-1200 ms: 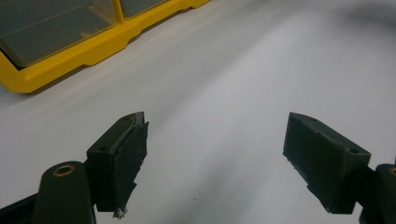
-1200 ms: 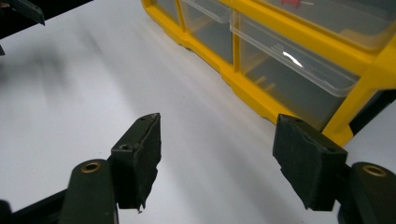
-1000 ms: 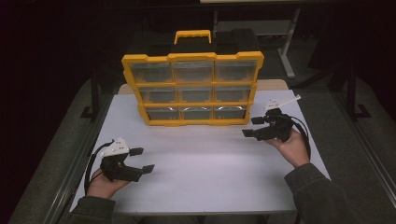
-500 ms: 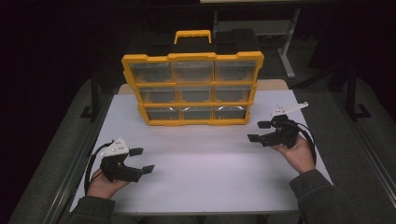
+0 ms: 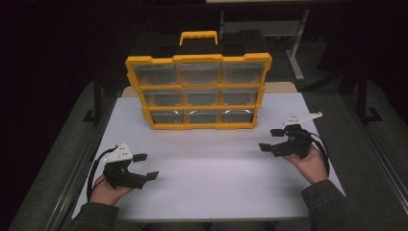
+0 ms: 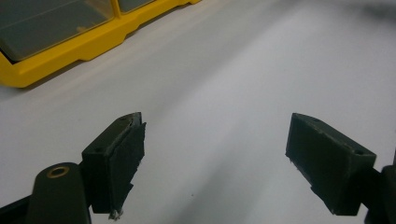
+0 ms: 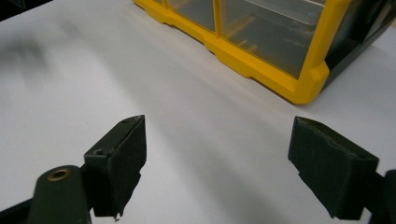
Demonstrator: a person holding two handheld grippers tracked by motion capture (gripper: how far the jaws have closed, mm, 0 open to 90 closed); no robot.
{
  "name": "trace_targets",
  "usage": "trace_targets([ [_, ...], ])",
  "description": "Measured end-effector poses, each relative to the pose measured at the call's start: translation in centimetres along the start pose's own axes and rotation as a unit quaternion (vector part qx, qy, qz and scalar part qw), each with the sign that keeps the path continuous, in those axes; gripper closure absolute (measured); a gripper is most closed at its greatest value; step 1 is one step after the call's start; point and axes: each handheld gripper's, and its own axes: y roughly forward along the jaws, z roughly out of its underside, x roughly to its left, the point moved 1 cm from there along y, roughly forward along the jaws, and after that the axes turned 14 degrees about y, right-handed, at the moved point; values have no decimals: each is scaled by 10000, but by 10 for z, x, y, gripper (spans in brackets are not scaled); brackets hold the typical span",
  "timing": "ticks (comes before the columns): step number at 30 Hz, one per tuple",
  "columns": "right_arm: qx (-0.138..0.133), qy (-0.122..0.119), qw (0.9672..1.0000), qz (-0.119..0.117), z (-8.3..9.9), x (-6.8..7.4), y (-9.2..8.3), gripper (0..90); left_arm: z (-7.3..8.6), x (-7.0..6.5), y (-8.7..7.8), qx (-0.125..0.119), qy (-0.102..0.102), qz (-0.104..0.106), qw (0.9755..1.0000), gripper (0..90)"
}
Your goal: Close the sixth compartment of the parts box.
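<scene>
A yellow organizer case (image 5: 198, 91) with clear drawers and a yellow handle stands upright at the back middle of the white table (image 5: 211, 168). My left gripper (image 5: 146, 166) rests at the front left, open, nothing between its jaws. Its own view shows bare tabletop between the pads (image 6: 116, 158) and the case's lower corner (image 6: 42, 56) at upper left. My right gripper (image 5: 271, 139) hovers at the right, below the case's right corner; its jaws have just been opening and stand wide with nothing between them. In the right gripper view the case's bottom right corner (image 7: 299, 84) lies ahead.
Dark floor surrounds the table, with metal frame legs (image 5: 298, 48) behind the case. A wooden edge (image 5: 284, 87) shows at the table's back. Open white surface lies between the two grippers.
My right gripper has drawn back from the case toward the right front and a little down, its jaws spreading wider. The left gripper has stayed where it was.
</scene>
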Motion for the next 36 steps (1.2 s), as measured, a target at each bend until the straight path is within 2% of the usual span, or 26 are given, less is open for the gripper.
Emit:
trace_targets([
  [6, 16, 34, 10000, 68, 10, -2, -2, 170, 2, -1, 0, -5, -46, -14, 10000, 190],
  [9, -3, 28, 10000, 76, 14, -3, -3, 158, 3, 0, -1, 42, 23, -8, 10000, 189],
  [18, -38, 33, 9999, 165, 30, -4, -8, 148, 6, -2, -3, 21, 10, -38, 10000, 188],
  [36, 0, 181, 9995, 252, 60, -7, -17, 143, 20, -14, -11, 33, -29, -164, 9999, 189],
])
